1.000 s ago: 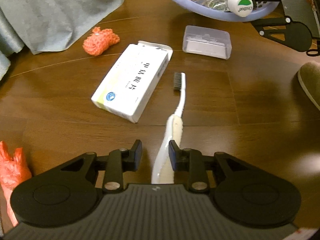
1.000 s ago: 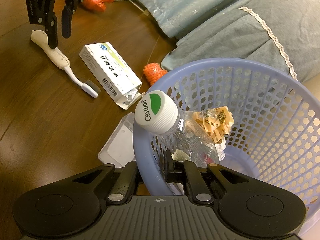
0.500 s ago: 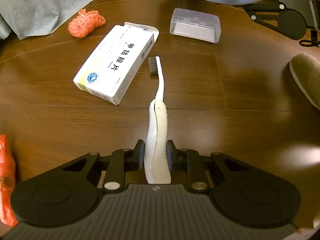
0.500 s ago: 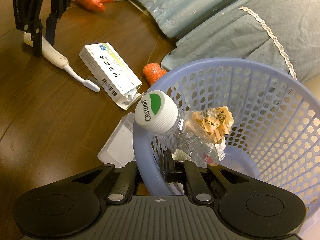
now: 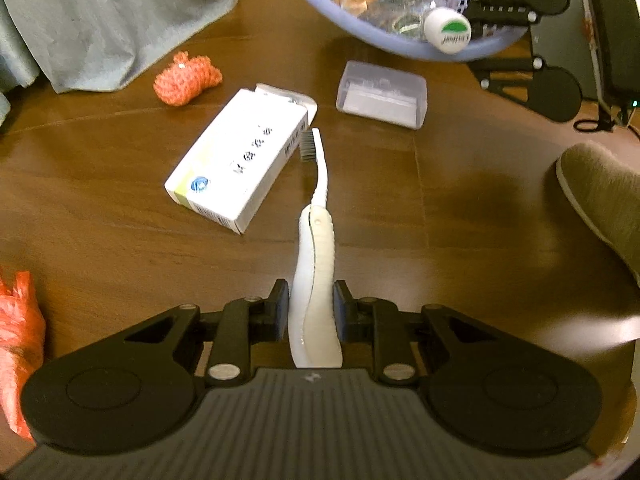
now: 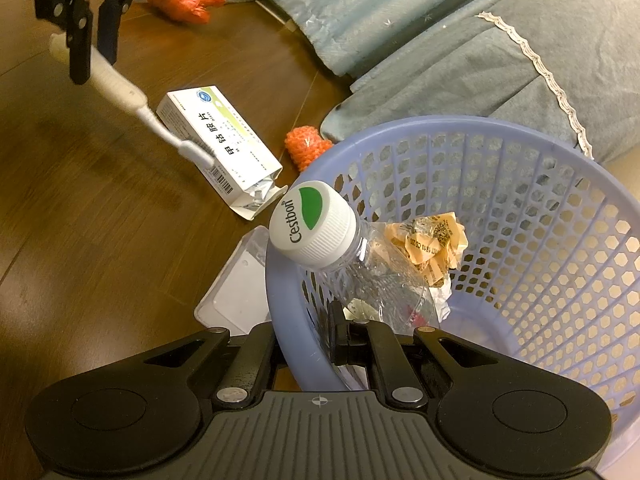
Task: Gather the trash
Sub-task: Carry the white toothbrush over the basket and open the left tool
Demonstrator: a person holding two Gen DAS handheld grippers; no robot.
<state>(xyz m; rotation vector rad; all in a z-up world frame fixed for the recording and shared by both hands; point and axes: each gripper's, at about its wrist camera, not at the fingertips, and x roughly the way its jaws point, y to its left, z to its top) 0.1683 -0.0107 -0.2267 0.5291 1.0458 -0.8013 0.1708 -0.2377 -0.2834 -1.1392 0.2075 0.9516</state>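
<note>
Left gripper point(image 5: 310, 306) is clamped on the thick handle of the white toothbrush point(image 5: 316, 248). The brush head points forward and, in the right wrist view, hangs clear of the wooden floor point(image 5: 460, 208) with the bristle end over the white medicine box point(image 5: 240, 156). Whether the bristles touch the box I cannot tell.

Right gripper point(image 6: 302, 338) is pinched on the near rim of the lavender mesh basket point(image 6: 560, 200) — one finger outside the wall, one inside. The basket already holds a crushed clear bottle point(image 6: 360, 264) with a white and green cap, plus crumpled yellow paper point(image 6: 432, 240).

Still loose on the floor:
- medicine box, flap open toward the basket
- clear plastic case point(image 5: 382, 94), just beside the basket's near rim
- orange knitted wad point(image 5: 186, 78) near the edge of the grey-blue bedding point(image 5: 112, 16)
- orange plastic bag point(image 5: 18, 344), well apart at the far left

Judgement: step in hand is carrying the toothbrush to the basket; several pieces remain after it.

Risks:
- The handle is curved and smooth, gripped near its tail, so the long forward end could pivot or slip out during the swing.
- The head could snag the box and drag it.
- The bottle leans over the rim — a knock from the incoming brush, or a tilt of the basket, may tip it out.
- The basket is held by one edge only; it could sag.
</note>
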